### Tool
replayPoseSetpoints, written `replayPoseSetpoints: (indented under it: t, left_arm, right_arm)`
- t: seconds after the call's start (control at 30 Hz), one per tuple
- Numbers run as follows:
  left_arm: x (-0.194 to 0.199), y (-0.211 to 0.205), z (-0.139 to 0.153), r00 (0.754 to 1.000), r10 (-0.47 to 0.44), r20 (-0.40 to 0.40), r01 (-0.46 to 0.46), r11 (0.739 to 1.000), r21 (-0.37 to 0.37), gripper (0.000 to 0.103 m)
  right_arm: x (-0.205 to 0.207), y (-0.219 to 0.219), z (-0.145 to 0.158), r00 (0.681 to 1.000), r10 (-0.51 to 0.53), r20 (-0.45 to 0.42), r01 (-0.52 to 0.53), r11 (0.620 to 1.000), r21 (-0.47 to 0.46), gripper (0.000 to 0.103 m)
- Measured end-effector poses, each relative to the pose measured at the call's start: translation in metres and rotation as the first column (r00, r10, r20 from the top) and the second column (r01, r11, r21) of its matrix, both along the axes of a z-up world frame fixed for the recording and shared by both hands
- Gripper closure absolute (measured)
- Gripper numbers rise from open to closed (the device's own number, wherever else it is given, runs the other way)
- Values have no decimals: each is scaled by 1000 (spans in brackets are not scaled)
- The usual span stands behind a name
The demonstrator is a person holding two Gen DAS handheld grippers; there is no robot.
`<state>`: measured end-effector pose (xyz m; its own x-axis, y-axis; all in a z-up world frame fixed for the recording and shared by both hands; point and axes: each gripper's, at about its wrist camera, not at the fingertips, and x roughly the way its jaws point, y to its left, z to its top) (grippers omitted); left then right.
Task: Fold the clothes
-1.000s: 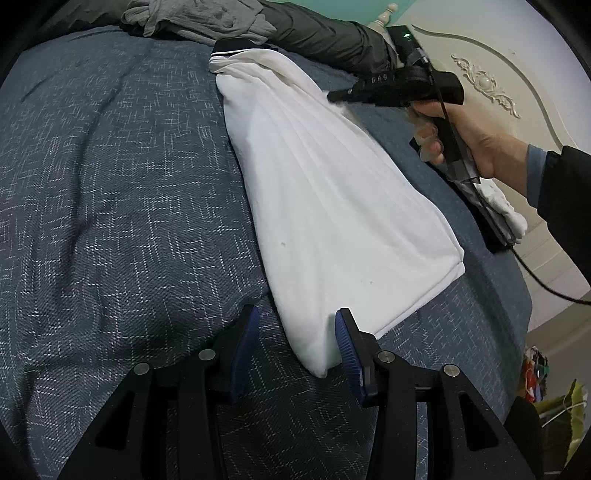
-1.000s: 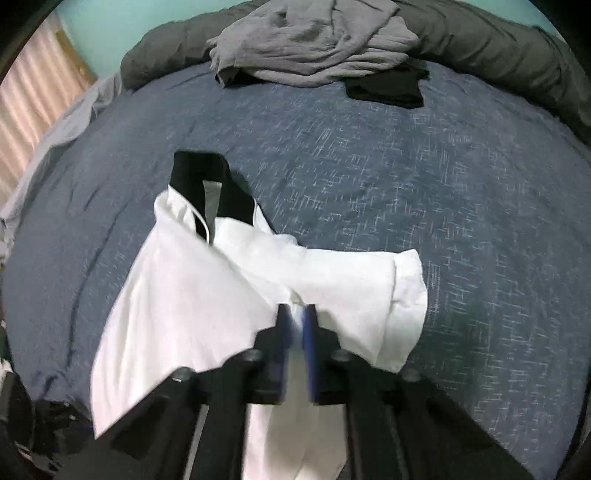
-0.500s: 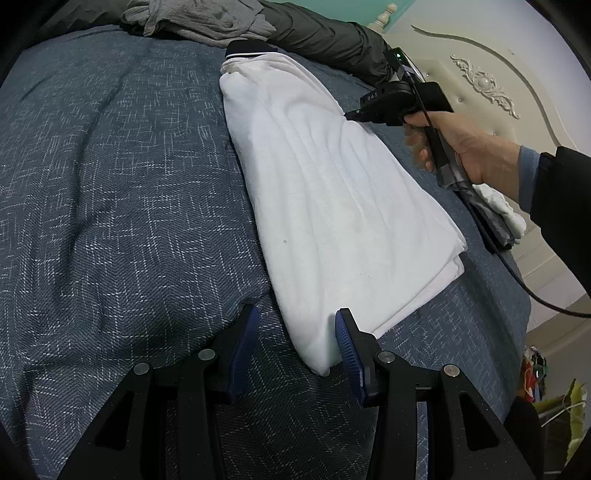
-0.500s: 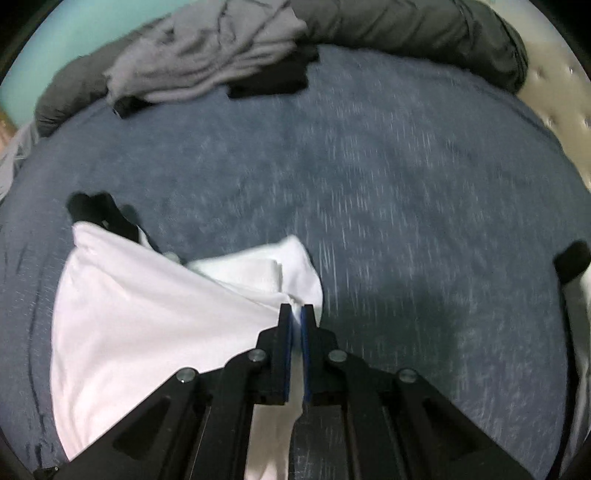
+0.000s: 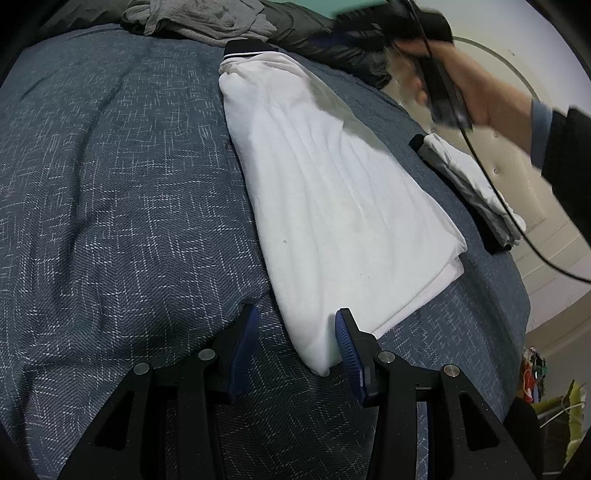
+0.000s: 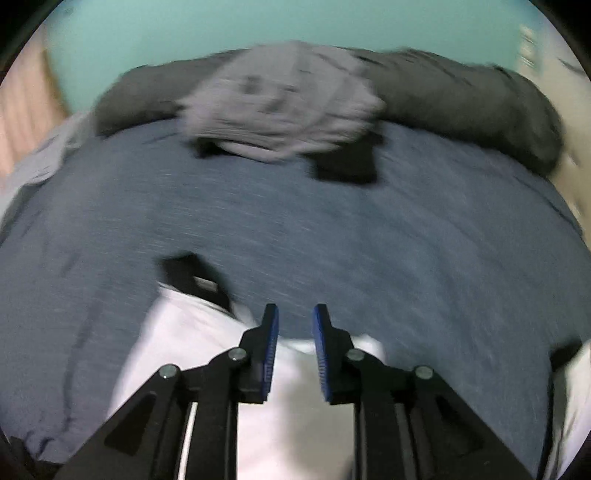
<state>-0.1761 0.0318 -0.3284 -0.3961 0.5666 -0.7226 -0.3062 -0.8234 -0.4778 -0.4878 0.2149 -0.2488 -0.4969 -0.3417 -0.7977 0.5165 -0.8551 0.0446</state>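
Right gripper (image 6: 294,319) just opened (nothing held) over white shirt (image 6: 207,354); left gripper (image 5: 294,334) open.

The folded white cotton shirt (image 5: 332,206) has a black collar with a thin white stripe (image 5: 248,48). The bed cover (image 5: 110,192) is dark blue with a pale crosshatch pattern. The crumpled cloth (image 5: 199,18) is grey. The wall (image 6: 258,33) is turquoise. The fingers (image 5: 242,343) have blue pads.

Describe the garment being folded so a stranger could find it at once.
On the blue-grey bedspread, find the long white shirt lying lengthwise in the middle. Its black collar points toward the crumpled grey clothes; the smaller folded stack lies apart near the bed's edge.
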Motion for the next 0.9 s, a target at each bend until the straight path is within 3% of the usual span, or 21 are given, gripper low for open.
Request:
replayPoseSetpoints:
  t: [0.07, 0.23, 0.57, 0.7, 0.8, 0.9]
  left_arm:
    - [0, -1, -1, 1000, 0, 1, 0, 1000, 3, 57]
    - [1, -1, -1, 1000, 0, 3, 0, 1000, 13, 57]
    - [0, -3, -5, 1000, 0, 12, 0, 1000, 29, 57]
    - [0, -3, -5, 1000, 0, 13, 0, 1000, 28, 57]
    - [0, -2, -5, 1000, 0, 11, 0, 1000, 26, 57]
    - [0, -2, -6, 1000, 0, 12, 0, 1000, 25, 57]
  right_arm:
    - [2, -36, 1, 995, 93, 25, -94, 995, 20, 85]
    - [5, -80, -14, 985, 154, 77, -160, 984, 82, 85]
    - [-32, -120, -74, 984, 10, 177, -54, 969, 241, 85]
    - [-37, -116, -70, 986, -24, 162, -6, 983, 185, 85]
    - [-30, -110, -46, 993, -36, 110, 26, 995, 98, 85]
    - [-25, -115, -34, 991, -28, 131, 22, 999, 47, 81]
